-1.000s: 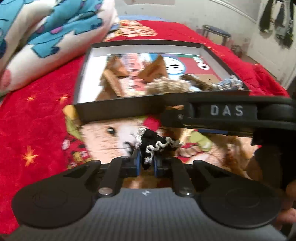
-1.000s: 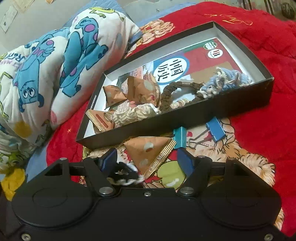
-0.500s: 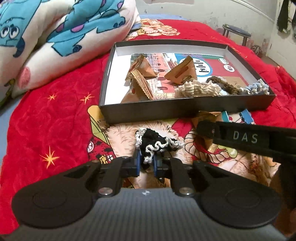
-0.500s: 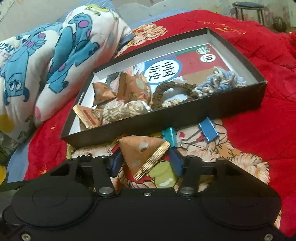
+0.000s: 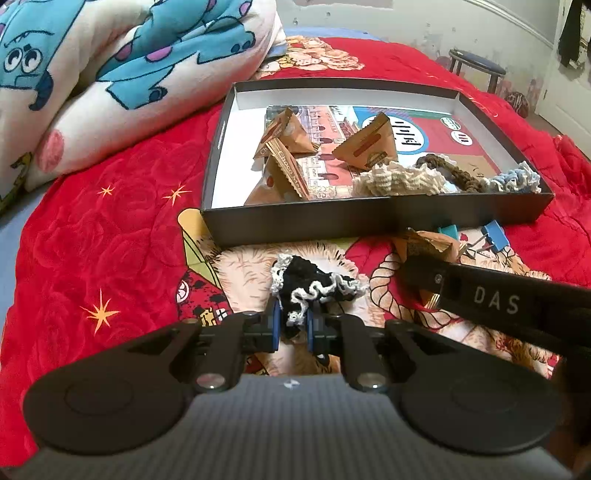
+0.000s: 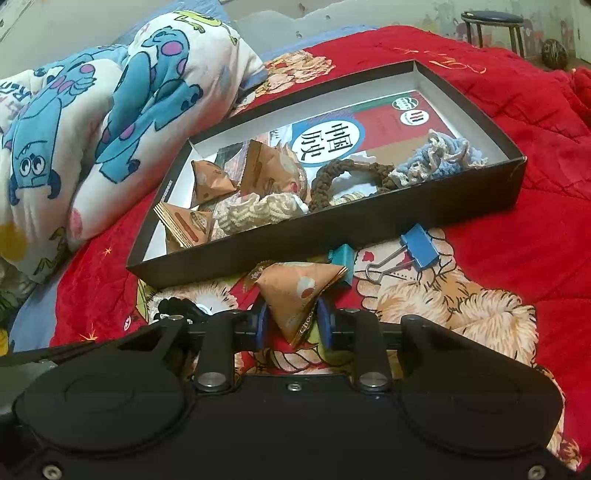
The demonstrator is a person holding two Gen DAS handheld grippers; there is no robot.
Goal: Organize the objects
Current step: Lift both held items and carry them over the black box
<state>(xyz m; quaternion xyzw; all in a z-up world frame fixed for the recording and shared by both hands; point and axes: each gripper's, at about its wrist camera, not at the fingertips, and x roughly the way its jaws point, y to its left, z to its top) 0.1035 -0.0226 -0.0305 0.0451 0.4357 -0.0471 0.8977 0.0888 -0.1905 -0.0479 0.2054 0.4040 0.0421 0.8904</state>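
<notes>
A black-and-white scrunchie (image 5: 314, 280) sticks out of my left gripper (image 5: 291, 325), which is shut on it just above the red blanket. In front of it lies a shallow black box (image 5: 369, 221) with several brown triangular packets (image 5: 288, 133) and cream, brown and blue scrunchies inside. My right gripper (image 6: 293, 325) has a brown triangular snack packet (image 6: 299, 291) between its blue pads. Its jaws are closing and both pads touch the packet. This packet sits on the blanket just outside the box's near wall (image 6: 332, 236).
A blue binder clip (image 6: 419, 247) and a teal one (image 6: 341, 254) lie on the blanket beside the box. A folded cartoon-print quilt (image 6: 92, 122) is piled to the left. The right gripper's black body (image 5: 495, 302) crosses the left view. A stool (image 6: 491, 18) stands beyond the bed.
The right jaws have narrowed from wide apart onto the triangular packet. The left view has tilted, so the box shows more fully. The scrunchie stays held.
</notes>
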